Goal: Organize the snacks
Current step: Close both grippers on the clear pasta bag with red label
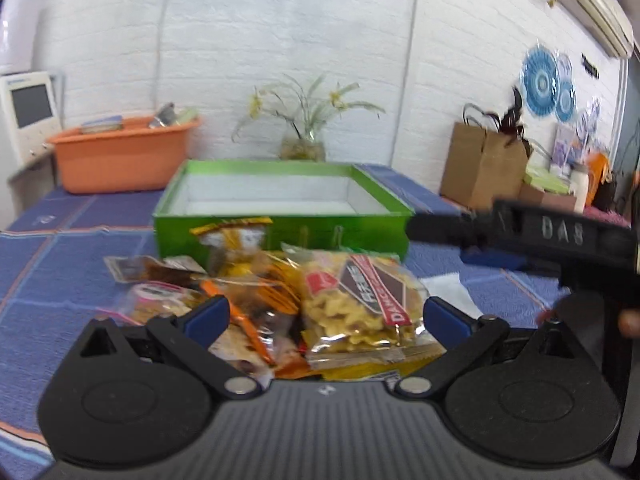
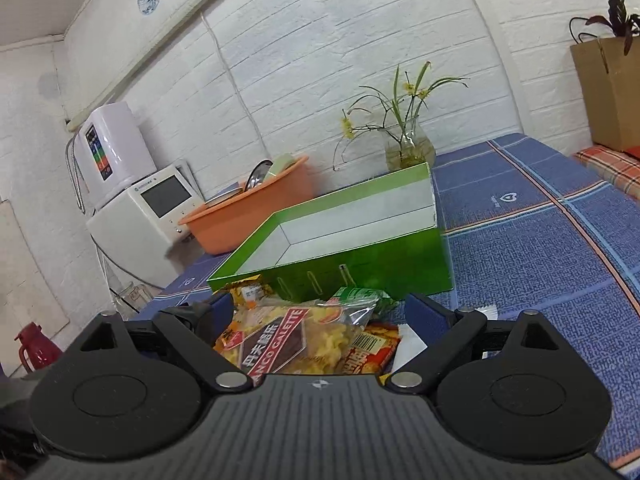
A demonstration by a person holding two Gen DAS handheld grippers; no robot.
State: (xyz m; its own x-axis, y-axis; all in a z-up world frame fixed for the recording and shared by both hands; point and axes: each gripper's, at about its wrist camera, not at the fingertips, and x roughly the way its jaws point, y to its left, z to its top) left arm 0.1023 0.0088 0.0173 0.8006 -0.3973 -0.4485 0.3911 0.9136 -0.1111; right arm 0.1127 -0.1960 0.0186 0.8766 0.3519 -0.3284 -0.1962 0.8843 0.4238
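Note:
A heap of snack packets lies on the blue cloth in front of an empty green box point(image 1: 280, 224) with a white inside. On top is a clear bag of yellow crackers with a red-and-brown label point(image 1: 360, 304), also seen in the right wrist view point(image 2: 288, 340). My left gripper point(image 1: 326, 312) stands open above the heap, its blue pads on either side of the packets. My right gripper point(image 2: 320, 316) is open too, over the same cracker bag, with the green box point(image 2: 360, 264) just beyond. The right gripper's black body point(image 1: 560, 240) shows at the right of the left wrist view.
An orange basin point(image 1: 120, 152) with dishes stands at the back left beside a white appliance point(image 2: 140, 208). A glass vase with a plant point(image 1: 304, 136) is behind the box. A brown paper bag point(image 1: 484, 168) stands at the right. A white napkin point(image 1: 448, 292) lies by the heap.

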